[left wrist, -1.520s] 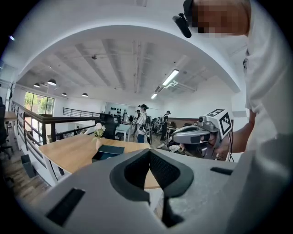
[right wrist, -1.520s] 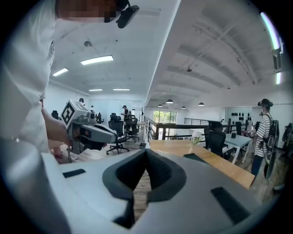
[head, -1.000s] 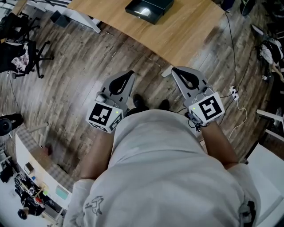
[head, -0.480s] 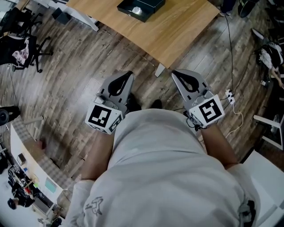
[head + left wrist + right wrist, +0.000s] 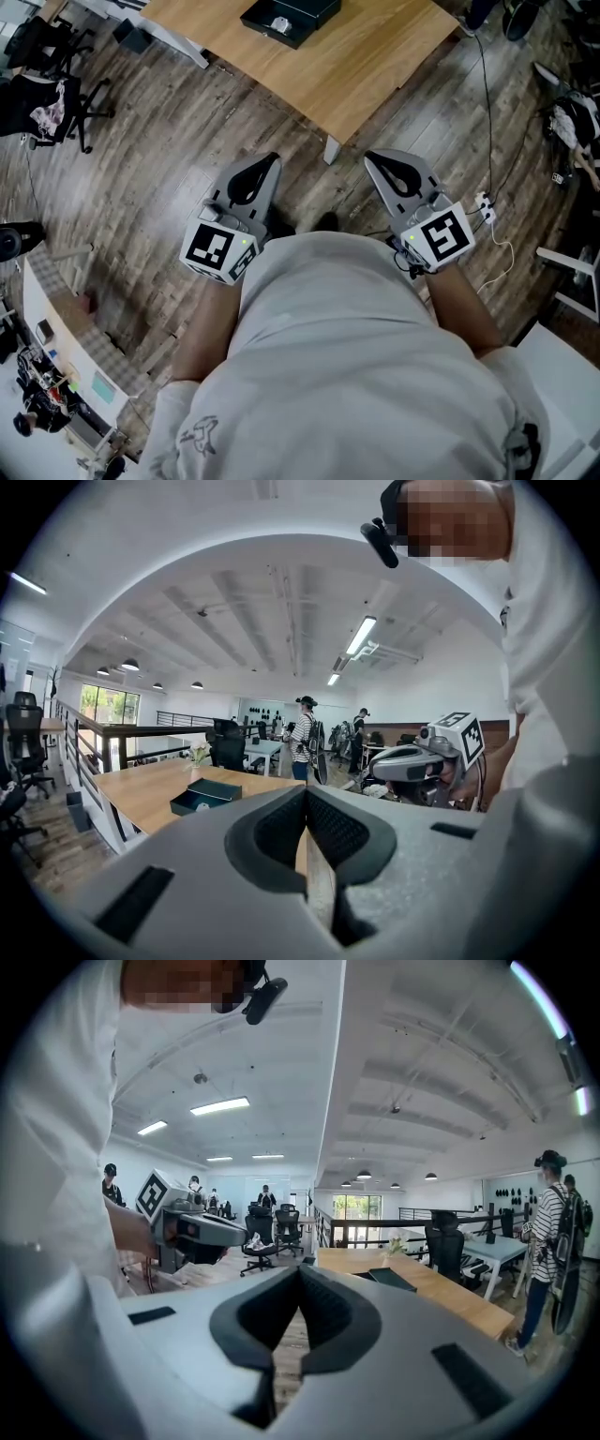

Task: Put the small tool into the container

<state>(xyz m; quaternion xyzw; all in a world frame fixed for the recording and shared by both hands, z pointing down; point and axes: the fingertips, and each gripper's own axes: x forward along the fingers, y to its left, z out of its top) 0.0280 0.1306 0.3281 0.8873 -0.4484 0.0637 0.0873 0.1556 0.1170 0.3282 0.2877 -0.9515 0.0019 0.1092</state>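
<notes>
— Since the left gripper and the right gripper grip nothing, why are both held low at the waist?
— Ready posture, by my reading: each has its jaws pressed together and points toward 12 o'clock, where the table stands well apart from them.
— Where is the container?
— On that table, at 12 o'clock from the person, open-topped. A small pale item rests inside; whether it is the tool, I cannot tell.
— Quantities?
— Two grippers, one table, one container, one item inside.
</notes>
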